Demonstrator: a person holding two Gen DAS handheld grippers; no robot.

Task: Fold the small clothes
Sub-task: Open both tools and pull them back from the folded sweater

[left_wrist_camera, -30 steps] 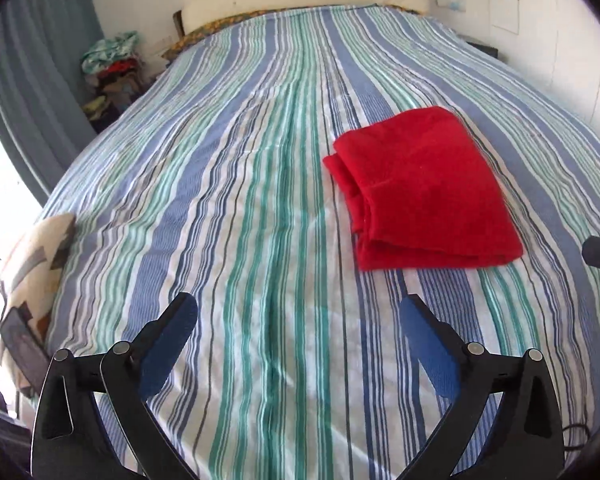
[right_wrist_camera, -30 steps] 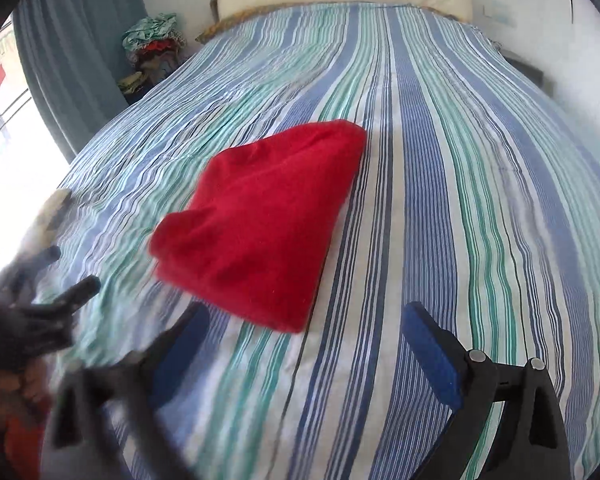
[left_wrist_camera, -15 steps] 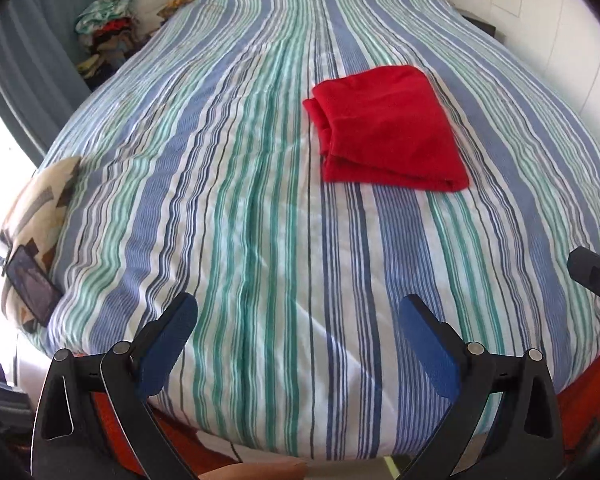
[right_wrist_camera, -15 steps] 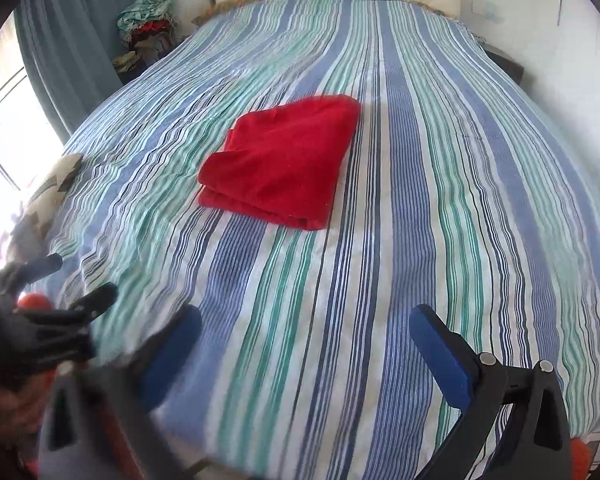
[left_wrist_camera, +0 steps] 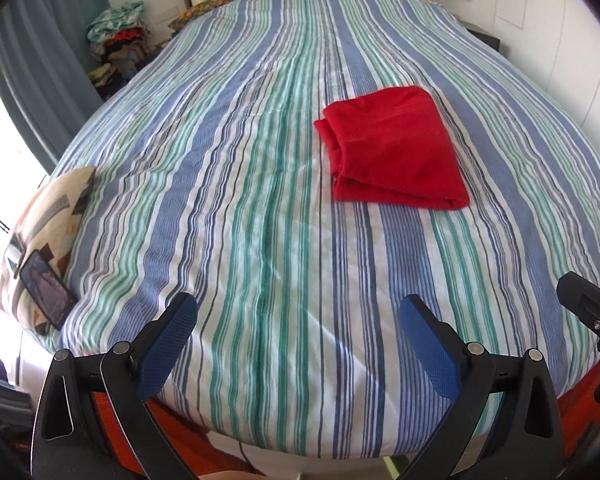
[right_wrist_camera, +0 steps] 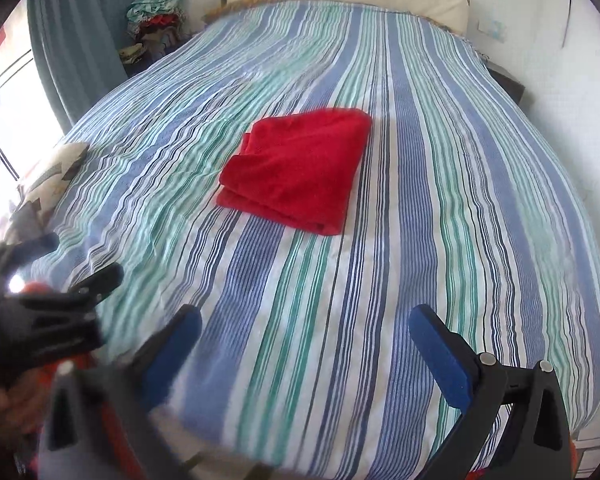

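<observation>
A red garment [left_wrist_camera: 394, 148] lies folded into a flat rectangle on the striped bedspread [left_wrist_camera: 260, 208], right of centre. It also shows in the right wrist view [right_wrist_camera: 300, 168], mid-bed. My left gripper [left_wrist_camera: 298, 336] is open and empty, held above the bed's near edge, well short of the garment. My right gripper [right_wrist_camera: 306, 346] is open and empty, also back near the bed's front edge. The left gripper also appears at the left of the right wrist view [right_wrist_camera: 52, 304].
A patterned cushion [left_wrist_camera: 46, 232] with a dark phone [left_wrist_camera: 46, 294] on it sits at the bed's left edge. A pile of clothes [left_wrist_camera: 118, 50] stands by the grey curtain [left_wrist_camera: 40, 80] at far left. A white wall runs along the right.
Both grippers have drawn back from the folded red garment toward the bed's near edge and stayed open. The garment has not moved on the bed.
</observation>
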